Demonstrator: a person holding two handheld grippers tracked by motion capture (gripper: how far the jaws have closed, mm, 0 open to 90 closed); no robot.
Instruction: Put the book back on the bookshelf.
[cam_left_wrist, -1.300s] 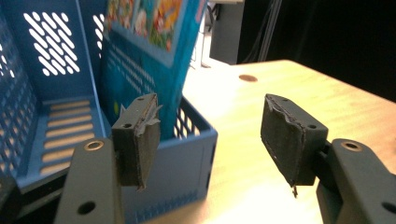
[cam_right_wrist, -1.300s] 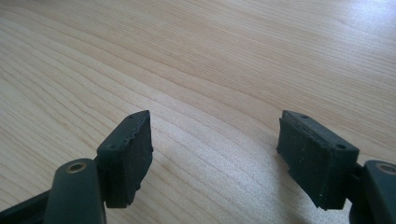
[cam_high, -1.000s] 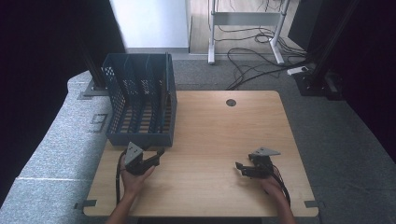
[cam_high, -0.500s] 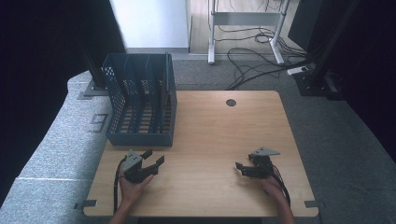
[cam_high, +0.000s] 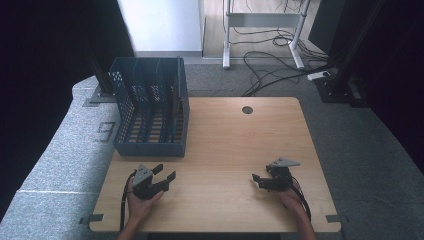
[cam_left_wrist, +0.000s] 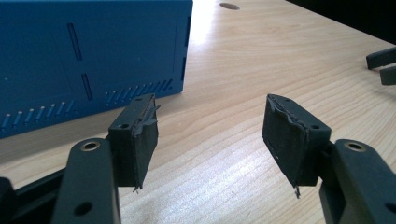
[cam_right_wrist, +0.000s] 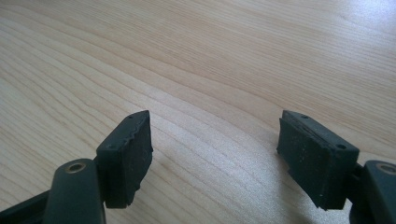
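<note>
One wide table (cam_high: 225, 145) lay bare between the grippers. The blue rack (cam_high: 150, 112) stood at its far left edge. The left gripper (cam_high: 162, 179) had drawn nearer; the right gripper (cam_high: 260, 181) stayed. Both jaws gaped, holding nothing.

A lab or office test space. A wooden desk (cam_high: 225, 150) stands on grey carpet (cam_high: 65, 150). At twelve o'clock, loose cables (cam_high: 270, 60) trail around a metal stand (cam_high: 262, 30).

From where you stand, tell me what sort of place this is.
Probably a lab or workshop set up for recording: a bare wooden table with a cable hole, loose cables across the grey carpet behind it, and a blue slotted file rack.
</note>
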